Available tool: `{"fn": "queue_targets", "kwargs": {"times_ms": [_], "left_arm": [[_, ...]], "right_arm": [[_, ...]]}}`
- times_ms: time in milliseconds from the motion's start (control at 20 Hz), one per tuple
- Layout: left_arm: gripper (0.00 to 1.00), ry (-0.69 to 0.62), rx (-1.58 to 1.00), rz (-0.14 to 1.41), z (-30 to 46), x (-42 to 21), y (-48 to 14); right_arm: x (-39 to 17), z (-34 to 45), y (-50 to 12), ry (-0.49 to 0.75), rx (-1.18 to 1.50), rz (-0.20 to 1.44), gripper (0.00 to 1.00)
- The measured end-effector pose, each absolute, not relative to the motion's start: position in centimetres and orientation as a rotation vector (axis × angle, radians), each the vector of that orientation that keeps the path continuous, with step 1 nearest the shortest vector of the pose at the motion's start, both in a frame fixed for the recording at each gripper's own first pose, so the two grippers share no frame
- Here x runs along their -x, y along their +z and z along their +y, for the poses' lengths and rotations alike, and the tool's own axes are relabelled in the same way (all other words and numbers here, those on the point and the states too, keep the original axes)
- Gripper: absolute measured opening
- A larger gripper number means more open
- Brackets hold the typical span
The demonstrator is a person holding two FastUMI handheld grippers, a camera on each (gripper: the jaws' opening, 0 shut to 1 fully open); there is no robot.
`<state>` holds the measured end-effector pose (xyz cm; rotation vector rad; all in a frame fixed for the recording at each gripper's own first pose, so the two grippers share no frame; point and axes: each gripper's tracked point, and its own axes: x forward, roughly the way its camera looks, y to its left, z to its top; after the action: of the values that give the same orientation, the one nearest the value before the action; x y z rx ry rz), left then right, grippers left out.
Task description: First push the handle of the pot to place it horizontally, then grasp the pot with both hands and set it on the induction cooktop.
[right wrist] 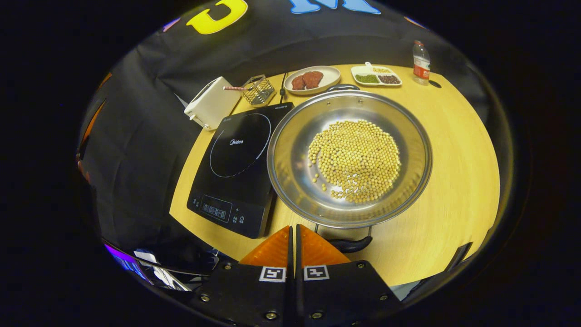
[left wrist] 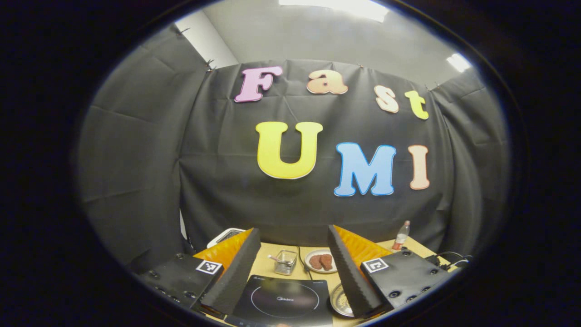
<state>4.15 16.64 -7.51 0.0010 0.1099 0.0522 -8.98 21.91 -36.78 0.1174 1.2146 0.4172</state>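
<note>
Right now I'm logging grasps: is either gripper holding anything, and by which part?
Nothing is held. The left gripper is open over the black induction cooktop; the right gripper is shut, empty, near the steel pot's handle.

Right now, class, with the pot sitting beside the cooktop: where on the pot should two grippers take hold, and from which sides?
Grip the pot by its two loop handles: the near handle, just ahead of the right gripper, and the far handle by the meat plate. Come in from those opposite ends. The rim is wide and shallow, and the soybeans lie loose, so it probably needs a level lift.
</note>
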Motion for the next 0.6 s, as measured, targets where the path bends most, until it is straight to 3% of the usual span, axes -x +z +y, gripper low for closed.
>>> {"fn": "queue_targets", "kwargs": {"times_ms": [600], "left_arm": [[0.99,0.014,-0.021,0.109,18.9,-4.5,-7.6]], "right_arm": [[8.5,21.7,-41.4,0.260,-0.209,1.265,0.00]]}}
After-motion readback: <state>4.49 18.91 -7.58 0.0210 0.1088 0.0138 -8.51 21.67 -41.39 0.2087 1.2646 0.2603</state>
